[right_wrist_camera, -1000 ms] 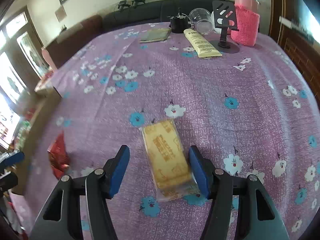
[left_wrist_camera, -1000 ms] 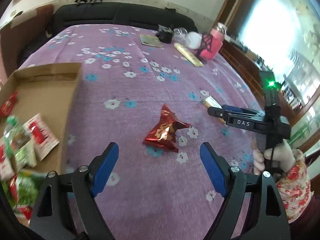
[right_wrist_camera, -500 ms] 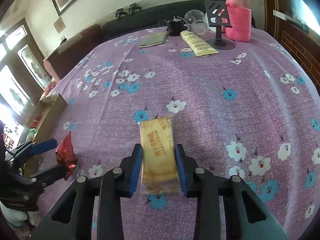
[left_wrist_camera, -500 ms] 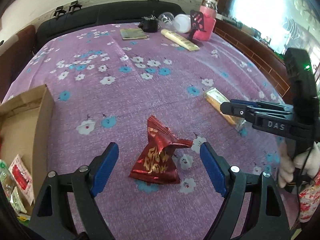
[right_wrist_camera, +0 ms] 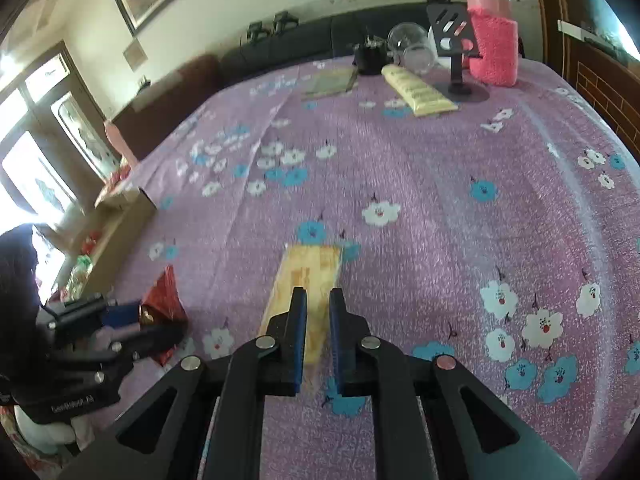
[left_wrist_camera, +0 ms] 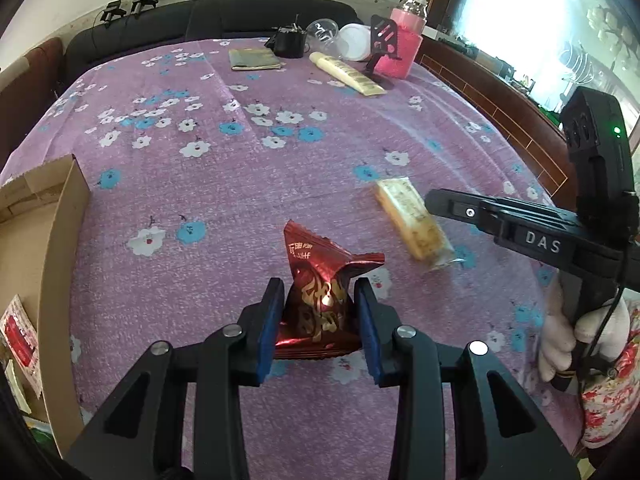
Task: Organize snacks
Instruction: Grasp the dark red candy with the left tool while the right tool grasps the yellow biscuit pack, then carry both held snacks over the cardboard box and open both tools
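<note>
**Both grippers closed on their snacks**

In the left wrist view, the left gripper (left_wrist_camera: 319, 314) sat at the bottom centre of the frame, and its jaws had just been closing: half a second earlier they stood wide on either side of the red foil packet (left_wrist_camera: 320, 292); now the blue pads pressed its crumpled sides, grasping it on the purple flowered cloth (left_wrist_camera: 224, 168). In the right wrist view, the right gripper (right_wrist_camera: 318, 320) had likewise been closing, and it was now clenched tight on the near end of the yellow wafer packet (right_wrist_camera: 310, 268), which ran away from the jaws toward mid-frame. A white-gloved hand (left_wrist_camera: 560, 344) held that gripper at the right edge of the left view.

Both snacks therefore looked secured, so the next step was probably a lift and carry to the cardboard box (left_wrist_camera: 60, 240), which stood at the left edge of the left view with other packets already inside.

The box's near wall rose between the red packet and the box interior, so the load would likely need to clear that rim. Between the grippers and the box the cloth lay bare. Farther off, toward the top of the frame, stood a cream tube (left_wrist_camera: 348, 74), a phone stand (left_wrist_camera: 382, 46) and a pink-sleeved bottle (left_wrist_camera: 406, 46), all well apart from the work. The desk's right edge curved down near the right hand.
</note>
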A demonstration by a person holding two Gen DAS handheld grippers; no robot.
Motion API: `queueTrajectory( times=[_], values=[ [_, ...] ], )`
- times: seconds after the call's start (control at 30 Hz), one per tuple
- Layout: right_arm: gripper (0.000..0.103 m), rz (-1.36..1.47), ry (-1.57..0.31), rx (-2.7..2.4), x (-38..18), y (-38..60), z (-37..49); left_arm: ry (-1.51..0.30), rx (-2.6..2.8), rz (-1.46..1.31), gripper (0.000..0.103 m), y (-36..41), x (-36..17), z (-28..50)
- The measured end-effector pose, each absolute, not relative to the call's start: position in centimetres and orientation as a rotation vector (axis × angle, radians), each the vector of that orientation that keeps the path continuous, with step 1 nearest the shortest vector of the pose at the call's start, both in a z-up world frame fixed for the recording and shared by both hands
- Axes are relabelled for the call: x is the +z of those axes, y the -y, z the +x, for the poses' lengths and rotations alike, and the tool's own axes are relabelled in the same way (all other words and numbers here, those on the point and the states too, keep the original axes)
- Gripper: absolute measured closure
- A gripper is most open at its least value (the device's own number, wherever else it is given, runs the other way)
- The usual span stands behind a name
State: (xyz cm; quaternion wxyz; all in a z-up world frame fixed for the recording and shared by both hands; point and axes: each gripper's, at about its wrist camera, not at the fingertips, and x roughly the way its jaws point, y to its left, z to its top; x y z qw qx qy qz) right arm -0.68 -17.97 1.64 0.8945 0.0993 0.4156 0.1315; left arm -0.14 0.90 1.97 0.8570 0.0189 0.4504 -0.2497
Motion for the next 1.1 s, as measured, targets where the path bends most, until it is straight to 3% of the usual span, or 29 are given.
queueTrajectory(
  times=[0.07,0.13,0.17,0.33,0.47,0.53,0.6,1.1],
  values=[
    [0.081,0.211,-0.869,0.267,1.7,17.9,-0.6,-0.947,-0.519,0.038,0.065,-0.8,2.0,-0.2],
    [0.055,0.204,-0.889,0.25,1.6,17.6,-0.4,-0.952,-0.52,0.04,0.065,-0.4,1.8,0.0],
    [0.054,0.195,-0.893,0.246,1.6,17.3,-0.4,-0.953,-0.517,0.043,0.065,-0.3,1.7,0.0],
    [0.053,0.052,-0.931,0.214,1.5,14.3,-0.1,-0.958,-0.523,0.05,0.058,0.8,1.3,0.5],
    [0.054,-0.055,-0.932,0.15,0.8,12.5,0.0,-0.959,-0.507,0.075,0.063,0.9,1.4,0.3],
    [0.067,-0.054,-0.935,0.143,0.9,12.5,0.0,-0.958,-0.504,0.043,0.065,0.1,1.7,0.2],
    [0.07,-0.018,-0.945,0.17,0.9,12.9,0.1,-0.944,-0.507,0.026,0.065,-0.4,2.1,-0.1],
    [0.07,0.033,-0.858,0.293,6.0,8.3,-3.2,-0.825,-0.388,-0.12,0.065,-10.5,7.4,-4.8]
  ],
)
